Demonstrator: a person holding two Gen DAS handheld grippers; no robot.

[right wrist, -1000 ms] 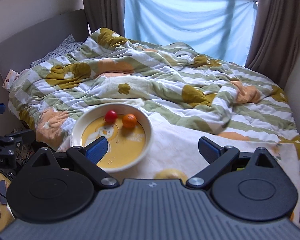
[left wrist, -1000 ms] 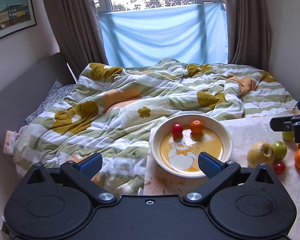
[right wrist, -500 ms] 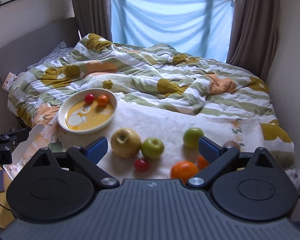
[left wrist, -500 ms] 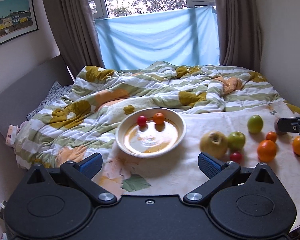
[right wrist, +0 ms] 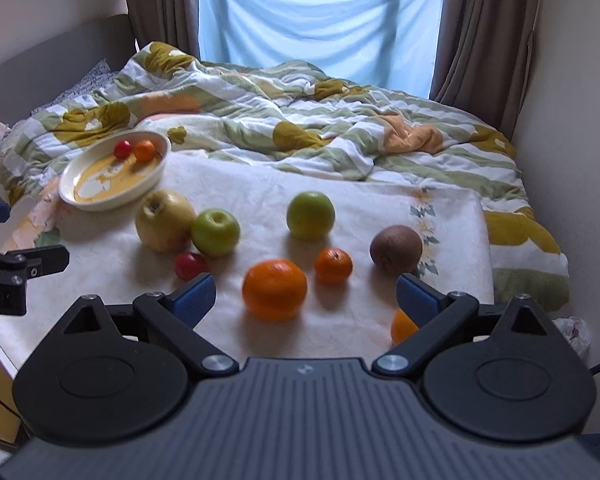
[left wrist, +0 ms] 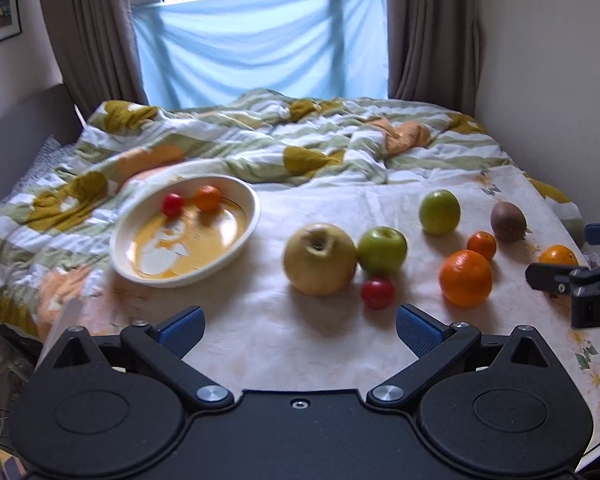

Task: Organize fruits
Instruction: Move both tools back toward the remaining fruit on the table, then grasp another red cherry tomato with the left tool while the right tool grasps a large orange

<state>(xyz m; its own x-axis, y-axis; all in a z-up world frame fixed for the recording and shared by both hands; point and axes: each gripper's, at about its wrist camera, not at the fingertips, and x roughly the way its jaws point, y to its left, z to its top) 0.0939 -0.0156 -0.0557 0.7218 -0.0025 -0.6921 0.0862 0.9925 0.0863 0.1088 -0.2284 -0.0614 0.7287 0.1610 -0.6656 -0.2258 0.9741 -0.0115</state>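
Observation:
A white bowl (left wrist: 236, 248) (right wrist: 156, 168) with a yellow inside holds a small red fruit (left wrist: 173, 204) and a small orange (left wrist: 207, 198). On the white cloth (left wrist: 300, 320) lie a yellow apple (left wrist: 319, 258) (right wrist: 164, 220), two green apples (left wrist: 382, 250) (left wrist: 439, 212), a red fruit (left wrist: 377, 293), a large orange (left wrist: 465, 278) (right wrist: 274, 289), a small orange (left wrist: 481, 245), a kiwi (left wrist: 508, 221) (right wrist: 396, 249) and another orange (left wrist: 558, 257). My left gripper (left wrist: 300, 326) is open and empty, in front of the yellow apple. My right gripper (right wrist: 305, 294) is open and empty, with the large orange between its fingers' line.
A rumpled green, white and yellow quilt (left wrist: 300, 140) covers the bed behind the cloth. A wall (left wrist: 548, 80) runs along the right. Curtains and a blue sheet (left wrist: 260, 48) hang at the window. The cloth's front edge is near both grippers.
Both grippers have moved right and back from the bowl, so the loose fruits on the cloth have come into view. Both stay open and empty.

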